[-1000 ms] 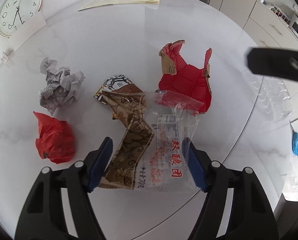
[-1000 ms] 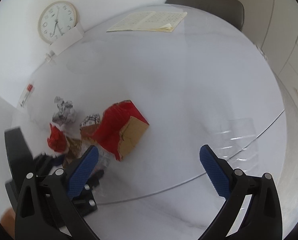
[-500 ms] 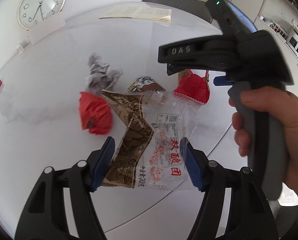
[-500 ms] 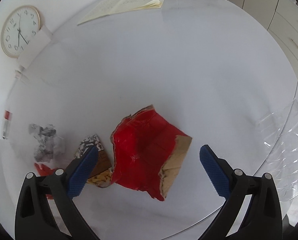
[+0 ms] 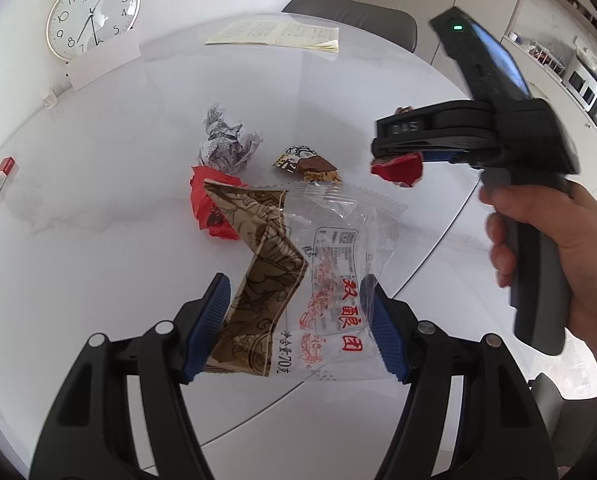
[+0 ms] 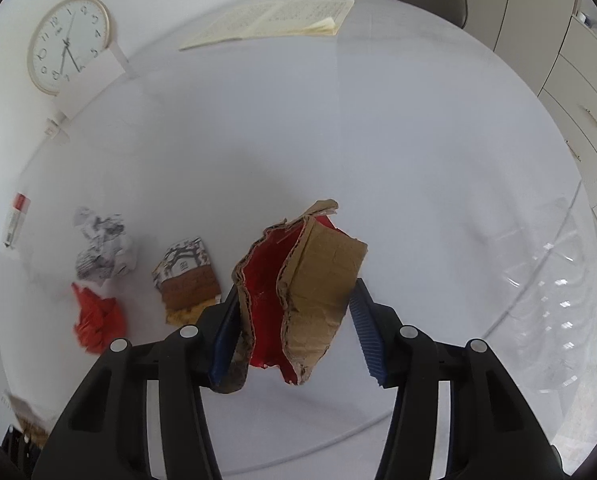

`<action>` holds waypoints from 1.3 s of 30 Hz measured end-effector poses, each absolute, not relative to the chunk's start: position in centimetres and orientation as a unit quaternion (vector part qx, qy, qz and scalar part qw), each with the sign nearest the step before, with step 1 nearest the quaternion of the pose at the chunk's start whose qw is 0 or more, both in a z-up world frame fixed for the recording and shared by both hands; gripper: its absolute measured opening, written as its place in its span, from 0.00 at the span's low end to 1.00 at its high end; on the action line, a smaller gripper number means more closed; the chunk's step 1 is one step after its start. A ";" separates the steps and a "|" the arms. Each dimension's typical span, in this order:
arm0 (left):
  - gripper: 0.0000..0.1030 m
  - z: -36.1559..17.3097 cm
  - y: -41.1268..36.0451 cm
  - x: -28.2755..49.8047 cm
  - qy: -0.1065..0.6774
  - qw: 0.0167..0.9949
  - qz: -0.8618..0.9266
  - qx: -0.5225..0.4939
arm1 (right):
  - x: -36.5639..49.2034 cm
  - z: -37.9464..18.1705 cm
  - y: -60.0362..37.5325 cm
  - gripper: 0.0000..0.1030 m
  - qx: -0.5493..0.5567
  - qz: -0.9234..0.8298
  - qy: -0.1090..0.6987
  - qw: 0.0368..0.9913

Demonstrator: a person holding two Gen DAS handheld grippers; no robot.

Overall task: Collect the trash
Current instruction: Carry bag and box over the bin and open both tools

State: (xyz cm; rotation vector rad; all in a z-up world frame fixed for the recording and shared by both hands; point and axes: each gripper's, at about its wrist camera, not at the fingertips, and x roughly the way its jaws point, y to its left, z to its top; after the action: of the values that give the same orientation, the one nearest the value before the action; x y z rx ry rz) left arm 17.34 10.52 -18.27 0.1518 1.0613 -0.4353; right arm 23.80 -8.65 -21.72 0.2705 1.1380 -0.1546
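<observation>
The right gripper, open half a second ago, now clamps the red cardboard scrap at lower centre, ready to go into the clear wrapper bag gripped by the left gripper.

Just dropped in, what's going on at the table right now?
Trash pickup, both grippers loaded. The left gripper is shut on a clear snack wrapper. The right gripper is shut on a torn red cardboard piece, held above the table. On the table lie a crumpled newspaper ball, a red paper wad and a brown snack packet, none of them gripped.
</observation>
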 end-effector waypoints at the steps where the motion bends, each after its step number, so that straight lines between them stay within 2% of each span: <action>1: 0.63 -18.0 10.4 16.8 0.501 0.838 -0.205 0.073 | 23.1 -21.2 -8.8 0.51 0.128 -0.068 0.534 0.833; 6: 0.63 -16.3 9.4 13.8 0.498 0.836 -0.217 0.075 | 16.3 -17.6 -10.5 0.51 0.116 -0.051 0.517 0.846; 13: 0.63 -14.8 5.3 9.2 0.495 0.826 -0.247 0.103 | 5.0 -16.2 -14.4 0.52 0.140 -0.064 0.520 0.840; 21: 0.63 -14.8 -0.6 4.1 0.504 0.804 -0.293 0.114 | -6.2 -17.2 -20.0 0.52 0.161 -0.128 0.530 0.823; 28: 0.63 -14.9 -4.2 0.6 0.496 0.796 -0.312 0.149 | -10.2 -20.0 -22.7 0.53 0.163 -0.142 0.539 0.814; 30: 0.63 -14.9 -4.6 -0.1 0.498 0.794 -0.313 0.152 | -10.4 -21.9 -22.9 0.58 0.161 -0.130 0.553 0.807; 32: 0.63 -15.0 -5.1 -0.8 0.500 0.792 -0.313 0.155 | -10.2 -23.5 -23.0 0.79 0.160 -0.126 0.564 0.801; 34: 0.63 -15.1 -5.5 -1.5 0.503 0.789 -0.315 0.159 | -10.9 -24.3 -23.7 0.86 0.160 -0.143 0.568 0.795; 39: 0.64 -15.2 -7.3 -3.3 0.504 0.779 -0.327 0.179 | -13.2 -23.1 -26.5 0.97 0.199 -0.186 0.545 0.793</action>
State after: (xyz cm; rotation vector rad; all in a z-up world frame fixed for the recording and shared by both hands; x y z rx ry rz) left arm -3.26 -7.26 -15.17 0.3860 1.0900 -0.7065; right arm -13.19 -26.51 -23.11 0.4290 1.1721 -0.3996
